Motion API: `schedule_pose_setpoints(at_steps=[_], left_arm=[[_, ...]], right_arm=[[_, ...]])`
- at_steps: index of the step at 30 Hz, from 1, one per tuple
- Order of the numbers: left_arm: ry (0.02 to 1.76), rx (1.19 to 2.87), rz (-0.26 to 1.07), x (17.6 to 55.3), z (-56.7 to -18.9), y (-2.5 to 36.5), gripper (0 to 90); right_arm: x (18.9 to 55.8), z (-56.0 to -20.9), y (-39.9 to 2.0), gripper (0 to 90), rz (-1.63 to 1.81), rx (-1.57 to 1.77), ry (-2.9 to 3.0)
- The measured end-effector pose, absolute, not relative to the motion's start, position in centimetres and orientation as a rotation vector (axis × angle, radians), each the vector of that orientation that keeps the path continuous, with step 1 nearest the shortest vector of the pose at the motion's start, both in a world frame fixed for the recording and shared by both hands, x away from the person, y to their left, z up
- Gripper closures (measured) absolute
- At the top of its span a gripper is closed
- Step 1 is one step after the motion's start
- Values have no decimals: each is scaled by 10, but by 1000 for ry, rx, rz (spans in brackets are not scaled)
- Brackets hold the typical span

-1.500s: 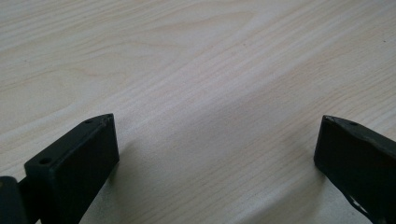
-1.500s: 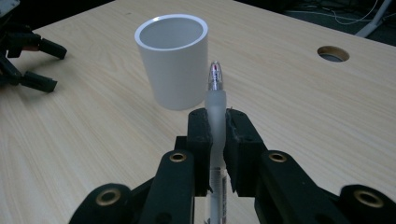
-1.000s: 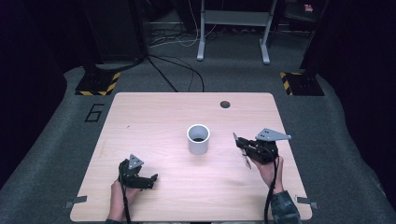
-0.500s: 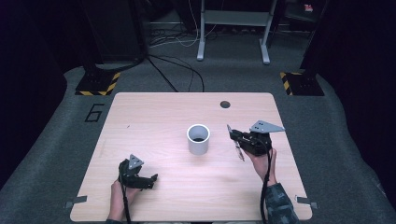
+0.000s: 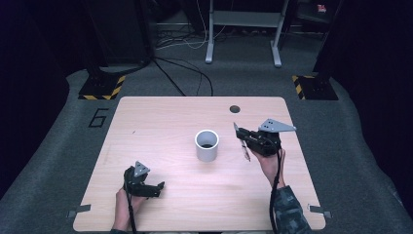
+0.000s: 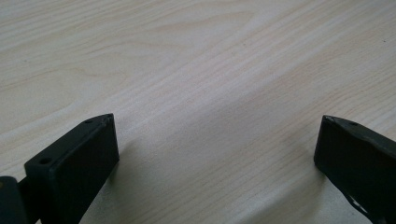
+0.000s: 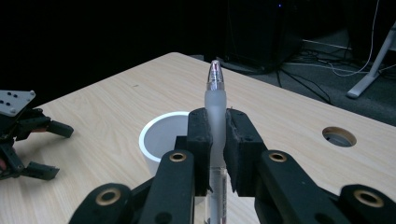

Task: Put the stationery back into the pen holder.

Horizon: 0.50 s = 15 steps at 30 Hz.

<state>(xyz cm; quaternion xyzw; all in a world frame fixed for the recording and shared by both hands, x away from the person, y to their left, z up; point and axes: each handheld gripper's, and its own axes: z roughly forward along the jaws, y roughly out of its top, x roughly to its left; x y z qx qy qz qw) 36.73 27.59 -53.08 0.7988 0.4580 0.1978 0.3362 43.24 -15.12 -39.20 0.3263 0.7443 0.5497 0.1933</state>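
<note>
Jaws of the right gripper [image 7: 215, 140] are clamped on a pen [image 7: 215, 100], which stands upright between the two pads with its clear, frosted tip rising above them and its barrel running down below the grip. Just behind the jaws and slightly to their left sits a white cup [image 7: 156, 135], its open rim partly hidden by the left pad; the pen's tip is near the cup but not over its opening as far as the high view tells. In that high view the right gripper [image 5: 242, 142] is held above the surface [image 5: 160, 122], with the pen [image 5: 242, 143] slanting beside the cup [image 5: 207, 145], apart from it. Farther off to the left of the jaws in the right gripper view lies the left gripper [image 7: 28, 140], resting low on the wood. Its own jaws, seen in the left gripper view, stand wide apart with bare wood between them [image 6: 219, 140]. Beyond the cup, near the far edge, a round hole [image 7: 339, 136] is cut through the surface.
</note>
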Motion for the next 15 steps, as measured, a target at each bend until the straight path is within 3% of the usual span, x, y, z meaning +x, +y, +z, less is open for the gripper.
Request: schedule_pose_setpoints(at_steps=[15], left_arm=[[1193, 2083, 514, 367, -531, 276, 0]], right_arm=[[448, -381, -133, 807, 1585, 873, 2073]])
